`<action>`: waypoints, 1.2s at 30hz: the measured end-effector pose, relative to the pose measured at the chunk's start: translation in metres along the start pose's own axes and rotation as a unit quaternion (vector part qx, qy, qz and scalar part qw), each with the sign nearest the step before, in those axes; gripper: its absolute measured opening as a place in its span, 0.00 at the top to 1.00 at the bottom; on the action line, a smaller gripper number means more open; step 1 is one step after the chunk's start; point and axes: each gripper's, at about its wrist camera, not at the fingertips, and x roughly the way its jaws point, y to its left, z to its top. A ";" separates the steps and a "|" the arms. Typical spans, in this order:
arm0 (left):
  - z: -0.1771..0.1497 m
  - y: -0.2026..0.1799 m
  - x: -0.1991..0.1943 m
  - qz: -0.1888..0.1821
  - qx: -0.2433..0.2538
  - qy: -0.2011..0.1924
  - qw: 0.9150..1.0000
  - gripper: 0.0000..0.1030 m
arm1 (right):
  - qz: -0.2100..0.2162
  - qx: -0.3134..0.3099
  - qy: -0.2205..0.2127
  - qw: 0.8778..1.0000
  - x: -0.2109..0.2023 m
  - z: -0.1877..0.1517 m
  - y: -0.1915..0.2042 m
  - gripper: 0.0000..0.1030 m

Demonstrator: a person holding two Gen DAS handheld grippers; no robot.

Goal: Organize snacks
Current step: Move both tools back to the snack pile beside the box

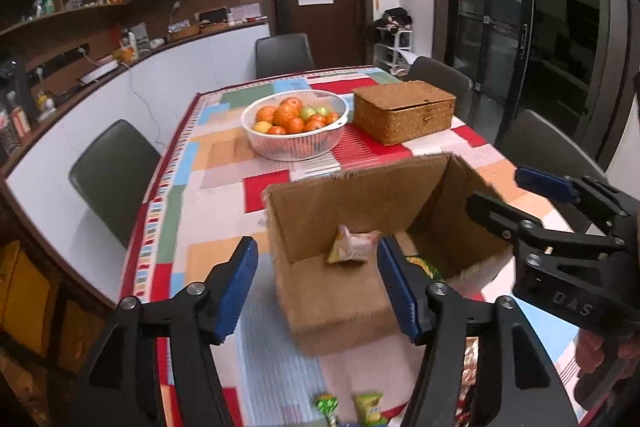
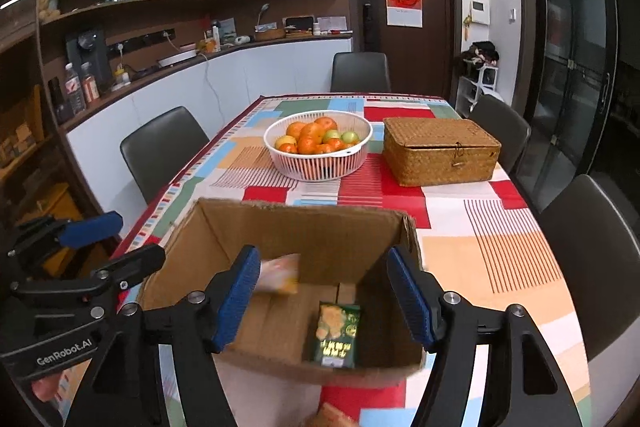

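Indoor light from overhead, even and warm, moderately bright on the table (image 1: 224, 163). Side shelves (image 2: 24, 147) and glass door (image 2: 572, 47) sit dim, with faint reflections on the glass. Shadows soft, darkest inside the box (image 2: 280, 235). Heavy fisheye: counter (image 1: 120, 67) and door frames bow, corners vignette to black. Motion blur on the pale snack (image 2: 280, 273) dropping into the box and on the box's near edge; far end reasonably sharp.
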 end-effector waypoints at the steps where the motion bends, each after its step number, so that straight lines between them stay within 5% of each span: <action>1: -0.005 -0.001 -0.004 0.005 0.005 -0.002 1.000 0.39 | 0.000 -0.005 -0.002 1.000 -0.005 -0.004 0.003 0.35; 13: -0.056 -0.005 -0.057 -0.029 -0.009 -0.008 1.000 0.36 | 0.052 0.016 0.028 0.998 -0.054 -0.071 0.023 0.35; 21: -0.093 -0.004 -0.088 -0.018 -0.021 -0.017 0.999 0.33 | 0.056 0.018 0.026 0.998 -0.082 -0.103 0.037 0.35; 36: -0.166 -0.002 -0.082 -0.041 -0.031 0.048 0.998 0.32 | 0.067 -0.032 0.083 0.994 -0.088 -0.161 0.067 0.35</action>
